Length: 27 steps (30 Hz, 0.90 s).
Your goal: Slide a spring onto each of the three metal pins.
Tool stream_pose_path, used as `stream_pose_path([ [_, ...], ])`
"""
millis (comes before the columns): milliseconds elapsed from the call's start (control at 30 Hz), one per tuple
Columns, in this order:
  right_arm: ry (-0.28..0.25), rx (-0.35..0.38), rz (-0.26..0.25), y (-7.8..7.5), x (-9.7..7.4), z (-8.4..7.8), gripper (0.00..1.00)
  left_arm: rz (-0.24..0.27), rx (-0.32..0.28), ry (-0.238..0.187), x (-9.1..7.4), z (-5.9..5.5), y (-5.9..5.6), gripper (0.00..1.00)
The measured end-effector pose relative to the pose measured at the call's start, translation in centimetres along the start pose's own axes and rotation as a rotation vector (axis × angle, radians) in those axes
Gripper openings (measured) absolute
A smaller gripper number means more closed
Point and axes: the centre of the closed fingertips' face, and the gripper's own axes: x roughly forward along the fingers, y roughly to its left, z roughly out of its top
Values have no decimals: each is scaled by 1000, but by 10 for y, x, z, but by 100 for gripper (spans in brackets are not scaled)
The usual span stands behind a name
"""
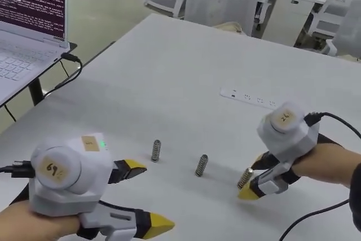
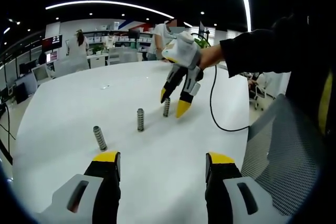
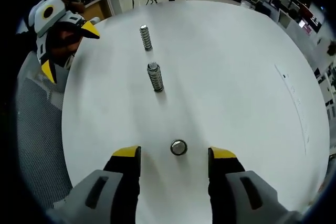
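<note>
Three short coiled springs stand upright in a row on the white table (image 1: 186,66), each on a pin: the left spring (image 1: 156,150), the middle spring (image 1: 201,165) and the right spring (image 1: 245,178). My right gripper (image 1: 252,178) is open and points down, one jaw on each side of the right spring; its own view looks straight down on that pin's round top (image 3: 178,147), with a gap to both jaws. My left gripper (image 1: 148,196) is open and holds nothing, near the table's front edge, short of the left spring (image 2: 100,138).
An open laptop (image 1: 28,21) sits on a stand at the left with a cable (image 1: 70,74) hanging off it. A white power strip (image 1: 248,98) lies on the table beyond the springs. Office chairs (image 1: 211,4) stand behind the far edge.
</note>
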Motion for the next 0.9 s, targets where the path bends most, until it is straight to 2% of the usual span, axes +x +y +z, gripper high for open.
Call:
stream_pose_path([
  [133,-27,17,-10,0,-1,-2,55,-1,0,4,1,0,0,61],
  [367,-132,64,-40,2,-8,8,59,9,-9,-1,1,1,2,62],
  [533,-206,98,-57,5,-12,10,60,21,-23,-12,-2,2,6,62],
  [900,-319,160,-80,13,-27,8,60,35,-35,-18,-6,4,8,61],
])
